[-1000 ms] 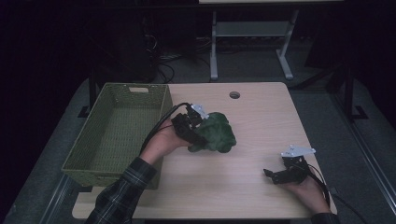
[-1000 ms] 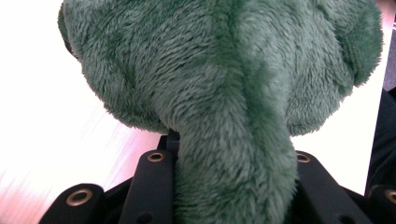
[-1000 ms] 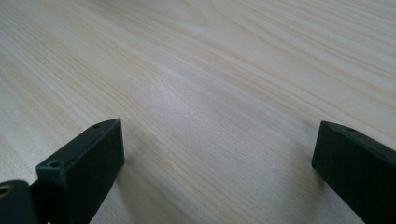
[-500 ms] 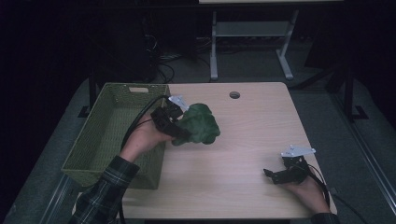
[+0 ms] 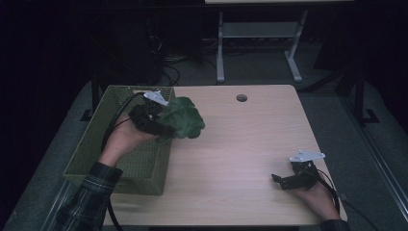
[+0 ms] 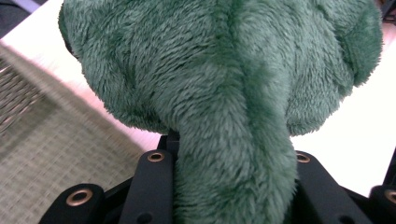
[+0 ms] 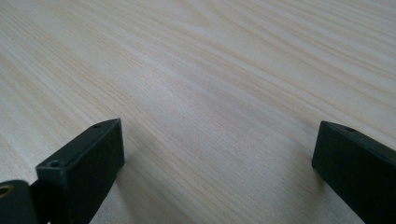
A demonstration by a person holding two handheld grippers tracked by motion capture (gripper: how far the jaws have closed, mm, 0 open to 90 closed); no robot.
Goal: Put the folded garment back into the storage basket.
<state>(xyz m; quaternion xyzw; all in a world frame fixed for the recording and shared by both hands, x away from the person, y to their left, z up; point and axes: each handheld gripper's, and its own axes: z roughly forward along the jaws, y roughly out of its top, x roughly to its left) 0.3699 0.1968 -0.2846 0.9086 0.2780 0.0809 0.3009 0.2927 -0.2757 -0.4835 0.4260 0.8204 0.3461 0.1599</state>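
A green plush toy (image 5: pixel 182 118) hangs in the air at the right rim of the green woven basket (image 5: pixel 107 118), above the table's left part. My left gripper (image 5: pixel 159 126) is shut on it, the jaws squeezing a fold of fur. In the left gripper view the plush toy (image 6: pixel 224 93) bulges up between the two black jaws, with the basket (image 6: pixel 42 154) weave below left. My right gripper (image 5: pixel 284 181) rests low at the table's front right, open; in the right gripper view its fingers (image 7: pixel 84 163) stand wide apart over bare wood.
The light wooden table (image 5: pixel 240 144) has a round cable hole (image 5: pixel 241 97) near its far edge. The basket takes up the left side. A metal stand (image 5: pixel 260 43) and cables lie on the dark floor beyond the table.
My left gripper has carried the plush toy up and leftward from the table's middle to the basket's right rim. The right gripper has stayed in place.
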